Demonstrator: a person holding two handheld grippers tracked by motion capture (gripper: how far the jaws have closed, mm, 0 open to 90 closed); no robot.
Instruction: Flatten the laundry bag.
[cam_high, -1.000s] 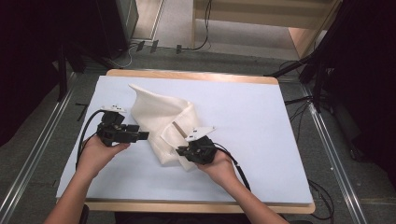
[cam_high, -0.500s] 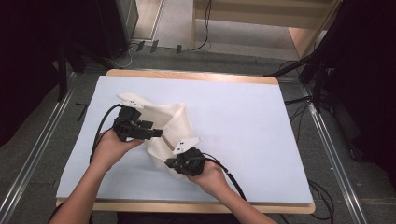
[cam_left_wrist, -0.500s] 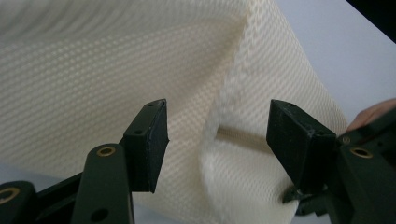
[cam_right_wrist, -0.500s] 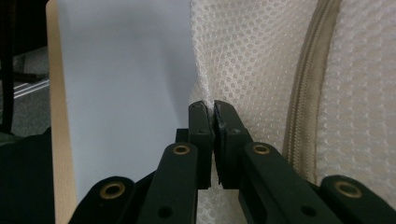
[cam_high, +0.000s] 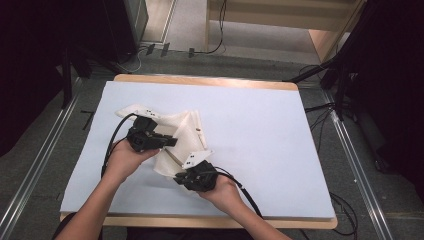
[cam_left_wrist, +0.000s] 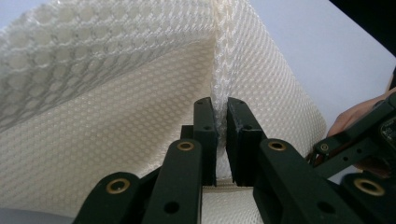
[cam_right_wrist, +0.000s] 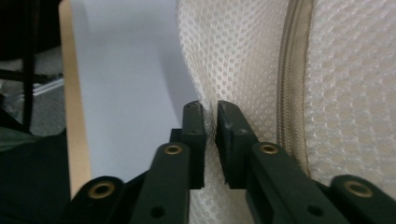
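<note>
A white mesh fabric (cam_high: 186, 129) with a beige zipper (cam_right_wrist: 290, 93) lies bunched and partly lifted on the left half of the pale blue table (cam_high: 260, 130). My left gripper (cam_high: 172, 141) reaches in from the left. Its jaws have just closed, and the left gripper (cam_left_wrist: 222, 105) is shut on a raised fold of the mesh (cam_left_wrist: 116, 126). My right gripper (cam_high: 178, 176) meets the fabric's near edge. Its jaws have just been opening a little, but the right gripper (cam_right_wrist: 210, 109) still has the mesh edge (cam_right_wrist: 233, 56) pinched in a narrow gap.
The table's wooden front edge (cam_high: 200, 221) runs just behind the person's forearms. Bare table surface stretches to the right of the fabric. Cables (cam_high: 325, 107) and dark equipment stands (cam_high: 350, 75) sit on the floor beyond the table's right side.
The left gripper moved right into the fabric and closed on a fold. The right gripper shifted left and toward the near edge, and the fabric bunched up more tightly between them.
</note>
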